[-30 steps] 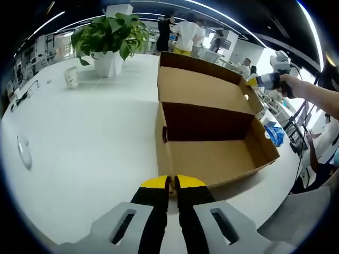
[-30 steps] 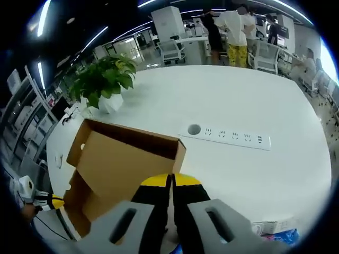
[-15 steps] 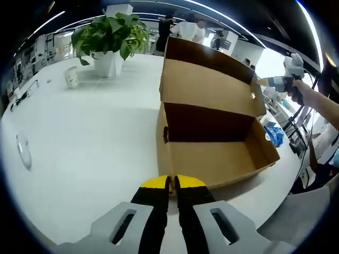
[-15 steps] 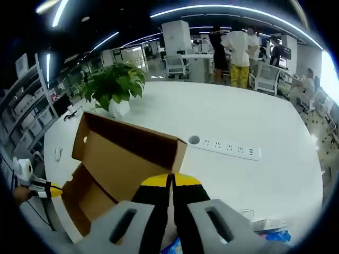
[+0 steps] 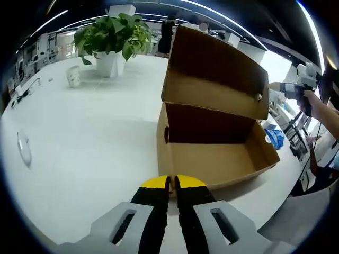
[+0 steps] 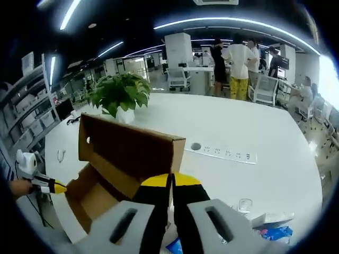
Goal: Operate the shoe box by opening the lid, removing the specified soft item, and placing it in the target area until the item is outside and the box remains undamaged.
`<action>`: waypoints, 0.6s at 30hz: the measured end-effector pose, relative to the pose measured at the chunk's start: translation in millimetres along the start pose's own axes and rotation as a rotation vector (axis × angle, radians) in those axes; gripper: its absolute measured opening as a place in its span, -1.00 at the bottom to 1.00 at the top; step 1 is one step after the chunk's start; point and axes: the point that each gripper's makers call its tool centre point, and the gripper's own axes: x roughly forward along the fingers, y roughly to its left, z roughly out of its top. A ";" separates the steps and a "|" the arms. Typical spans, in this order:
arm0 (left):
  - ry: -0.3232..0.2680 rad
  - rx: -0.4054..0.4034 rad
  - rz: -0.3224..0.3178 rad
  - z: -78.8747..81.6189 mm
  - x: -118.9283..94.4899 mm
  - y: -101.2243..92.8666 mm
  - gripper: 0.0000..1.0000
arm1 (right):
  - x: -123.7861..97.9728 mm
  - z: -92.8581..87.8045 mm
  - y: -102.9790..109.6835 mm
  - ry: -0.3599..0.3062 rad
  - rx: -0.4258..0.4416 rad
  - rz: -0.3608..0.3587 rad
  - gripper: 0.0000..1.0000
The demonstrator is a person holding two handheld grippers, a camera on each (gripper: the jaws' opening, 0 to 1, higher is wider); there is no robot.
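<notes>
The shoe box (image 5: 212,153) is sitting on the white counter (image 5: 90,137) — its lid (image 5: 214,71) is now standing more upright than a second ago, swinging up toward closing. The left claw (image 5: 170,182) is clenched at the box's near wall; the right claw (image 6: 170,182) (also clenched) is touching the lid's edge (image 6: 132,151).

Bright, even light from ceiling strip lamps (image 6: 233,21) (glare at right edge), sharp centre, strong fisheye bending.
</notes>
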 end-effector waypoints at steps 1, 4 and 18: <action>-0.002 -0.002 0.000 -0.1 0.0 0.0 -0.95 | -3.1 -0.5 1.3 -0.010 -0.004 -0.001 -1.00; -0.007 -0.002 0.001 -0.6 -0.4 -0.5 -0.95 | -8.5 -2.0 4.3 -0.033 -0.034 -0.007 -1.00; -0.023 -0.003 0.000 -1.5 -2.2 -2.6 -0.94 | -30.4 -15.1 17.0 -0.115 -0.062 -0.038 -1.00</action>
